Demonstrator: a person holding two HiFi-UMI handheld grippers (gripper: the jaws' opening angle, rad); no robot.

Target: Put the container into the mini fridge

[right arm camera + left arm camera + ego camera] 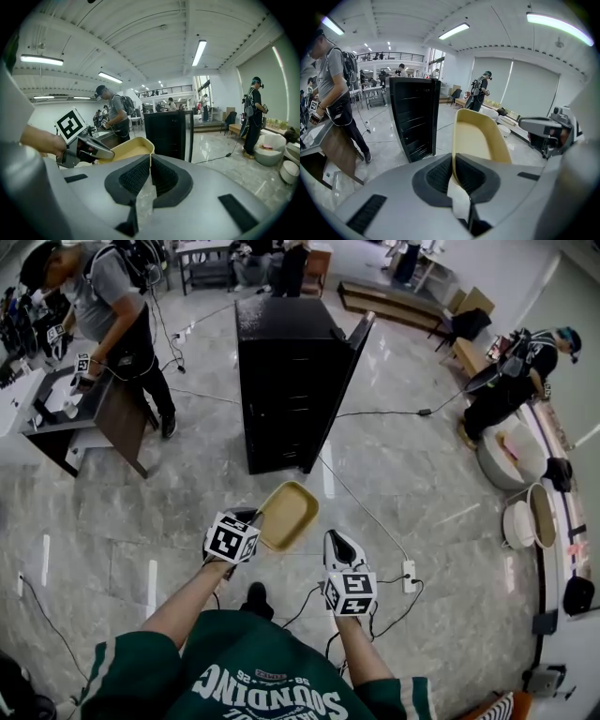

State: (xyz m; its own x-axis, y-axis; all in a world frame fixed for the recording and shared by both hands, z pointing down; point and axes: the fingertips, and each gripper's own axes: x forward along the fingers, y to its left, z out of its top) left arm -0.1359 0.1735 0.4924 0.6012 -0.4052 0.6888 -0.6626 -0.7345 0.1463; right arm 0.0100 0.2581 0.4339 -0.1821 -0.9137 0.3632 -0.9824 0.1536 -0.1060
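In the head view my left tongs [255, 521] sit low centre and grip the container [288, 515] by its near edge, holding it up over the floor [412, 484]. My right tongs [337, 545] are just to the right of it and not touching. The fridge [286, 381] stands in the upper middle, well apart, with its door [339, 381] swung open. In the left gripper view my left tongs [453, 157] are pinched tight on the container [476, 138] rim, which stands on edge in the centre, and the fridge [412, 117] shows its shelves to the left. In the right gripper view my right tongs [150, 159] are pressed together on nothing. The container [124, 150] is behind them to the left, and the fridge [168, 133] is in the middle distance. I judge the pick-up done. The carry to the fridge and setting the container on a shelf are left.
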